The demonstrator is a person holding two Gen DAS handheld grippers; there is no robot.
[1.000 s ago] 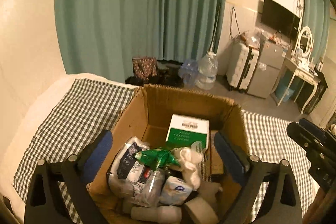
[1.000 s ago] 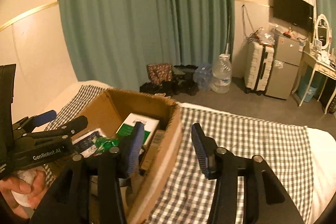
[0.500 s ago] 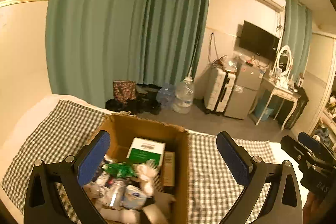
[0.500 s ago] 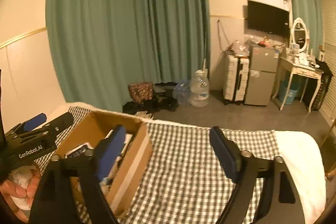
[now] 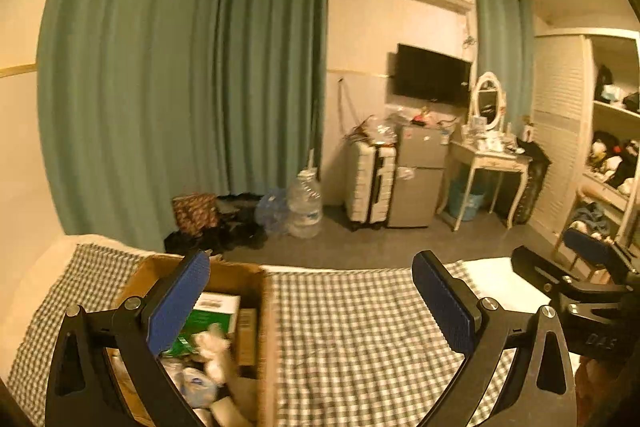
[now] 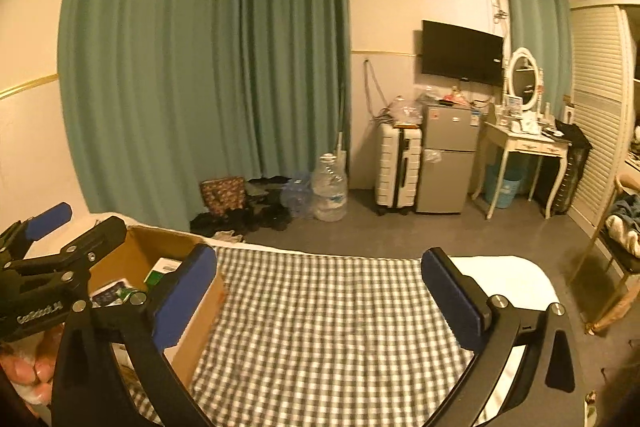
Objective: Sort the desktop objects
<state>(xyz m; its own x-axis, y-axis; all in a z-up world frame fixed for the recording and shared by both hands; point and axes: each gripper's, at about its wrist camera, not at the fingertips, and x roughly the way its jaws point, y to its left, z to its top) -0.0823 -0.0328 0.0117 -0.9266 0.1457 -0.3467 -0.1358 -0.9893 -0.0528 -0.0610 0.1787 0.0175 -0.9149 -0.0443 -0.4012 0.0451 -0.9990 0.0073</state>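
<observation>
An open cardboard box (image 5: 262, 311) stands on the left of a checked cloth (image 5: 352, 327) and holds a green-and-white carton (image 5: 208, 311), tissue packs and several other small items. My left gripper (image 5: 312, 301) is open and empty, raised above the box's right wall. My right gripper (image 6: 318, 291) is open and empty over the bare checked cloth (image 6: 320, 307), to the right of the box (image 6: 132, 259). The left gripper also shows at the left edge of the right wrist view (image 6: 52, 259), held in a hand.
Beyond the table's far edge are teal curtains (image 6: 208, 67), water jugs (image 6: 328, 193), a white suitcase (image 6: 398, 167), a small grey fridge (image 6: 446, 163) and a dressing table (image 6: 524, 143). A white surface (image 6: 504, 279) lies at the cloth's right end.
Both grippers have risen and pulled back from the box, and swung right. The right gripper's jaws have opened wider. The box now sits low and left in both views.
</observation>
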